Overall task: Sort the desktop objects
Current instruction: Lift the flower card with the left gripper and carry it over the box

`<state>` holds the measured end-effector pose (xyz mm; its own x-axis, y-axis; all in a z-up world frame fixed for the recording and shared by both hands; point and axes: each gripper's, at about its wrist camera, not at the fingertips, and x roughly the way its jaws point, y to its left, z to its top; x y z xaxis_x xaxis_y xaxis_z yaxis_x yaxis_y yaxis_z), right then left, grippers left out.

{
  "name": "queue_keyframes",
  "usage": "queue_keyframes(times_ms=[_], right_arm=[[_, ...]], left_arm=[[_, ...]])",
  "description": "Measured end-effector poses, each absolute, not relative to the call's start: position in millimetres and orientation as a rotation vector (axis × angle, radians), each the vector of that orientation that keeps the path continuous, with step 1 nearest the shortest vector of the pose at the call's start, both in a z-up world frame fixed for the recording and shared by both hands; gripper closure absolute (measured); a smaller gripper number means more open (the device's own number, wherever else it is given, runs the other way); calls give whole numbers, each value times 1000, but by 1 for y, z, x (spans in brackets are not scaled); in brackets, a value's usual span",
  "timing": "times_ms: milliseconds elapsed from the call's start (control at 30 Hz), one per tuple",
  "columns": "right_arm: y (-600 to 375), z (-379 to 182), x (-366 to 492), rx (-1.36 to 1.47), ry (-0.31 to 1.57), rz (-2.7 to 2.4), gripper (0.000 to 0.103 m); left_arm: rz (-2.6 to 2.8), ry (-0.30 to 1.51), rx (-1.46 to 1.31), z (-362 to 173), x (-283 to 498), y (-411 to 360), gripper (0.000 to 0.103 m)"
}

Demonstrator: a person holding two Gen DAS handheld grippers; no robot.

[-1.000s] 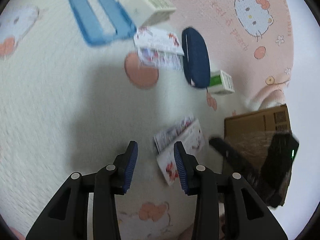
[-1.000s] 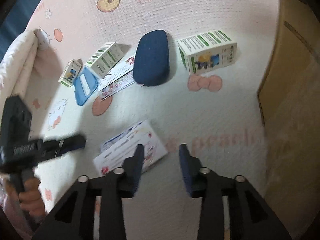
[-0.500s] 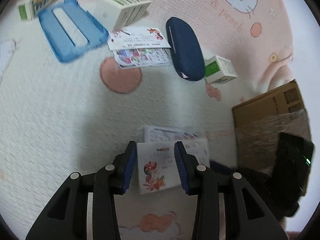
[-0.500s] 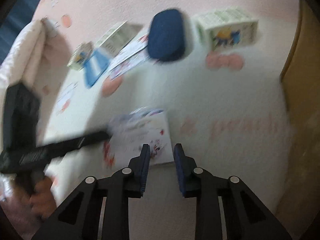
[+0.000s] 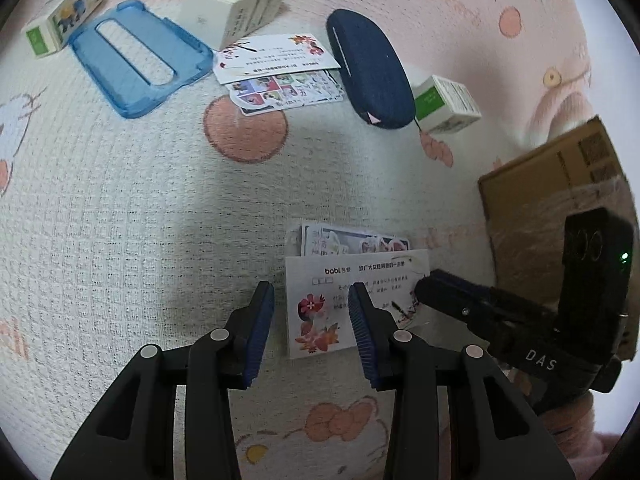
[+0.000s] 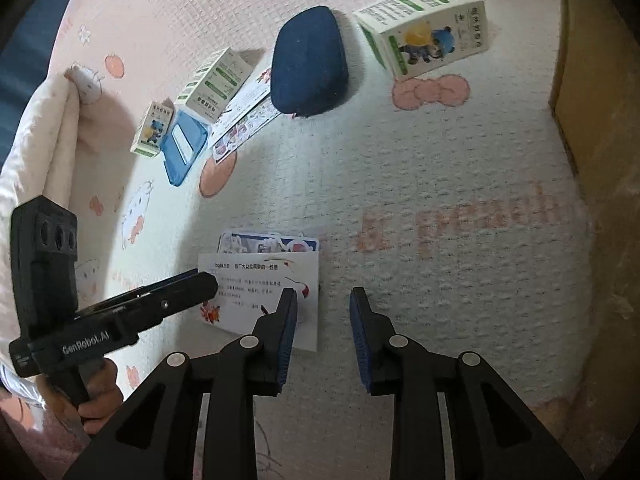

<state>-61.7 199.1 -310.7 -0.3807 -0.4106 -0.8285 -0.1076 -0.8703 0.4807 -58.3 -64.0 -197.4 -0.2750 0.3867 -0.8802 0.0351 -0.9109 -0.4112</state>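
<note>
A white flowered card [image 5: 352, 300] lies on a picture card [image 5: 352, 240] on the mat; both show in the right wrist view [image 6: 260, 292]. My left gripper [image 5: 311, 312] is open, its jaws over the card's left edge. My right gripper [image 6: 323, 312] is open over the card's right edge; in the left wrist view it [image 5: 452, 296] reaches the card from the right. Farther off lie two more cards [image 5: 276, 68], a dark blue case [image 5: 368, 72], a blue phone case [image 5: 140, 60] and small boxes [image 5: 232, 0].
A cardboard box [image 5: 560, 184] stands at the right, its wall also in the right wrist view [image 6: 592, 80]. A cartoon box [image 6: 428, 32] sits at the far right of the mat. A folded blanket edge [image 6: 40, 140] borders the left. Another small box [image 5: 60, 12] lies far left.
Both grippers have closed in on the flowered card from opposite sides. The right jaws narrowed half a second ago and have opened wider again.
</note>
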Motion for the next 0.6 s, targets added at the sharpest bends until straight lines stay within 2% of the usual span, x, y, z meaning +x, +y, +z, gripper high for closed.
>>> queue_keyframes(times_ms=[133,233,333,500,600], right_arm=[[186,-309,-63,1598,-679,-2409,65],[176,-307,-62,1590,-583,-2464,63],[173,-307,-61,1583,-525,-2473,65],[181,-308,-62,1619,-582,-2455,75],[177,-299,-61,1655,-557,-2484,76]], left_arm=[[2200,-554,-1738,-199,-59,-53,61],[2241,-421,-1744,-196,-58,-40,62],[2241,-444,-1748,-196,-58,-42,63],[2281,-420,-1725,-190,-56,-38,67],[2331,-326,-1682,-177,-55,-35,67]])
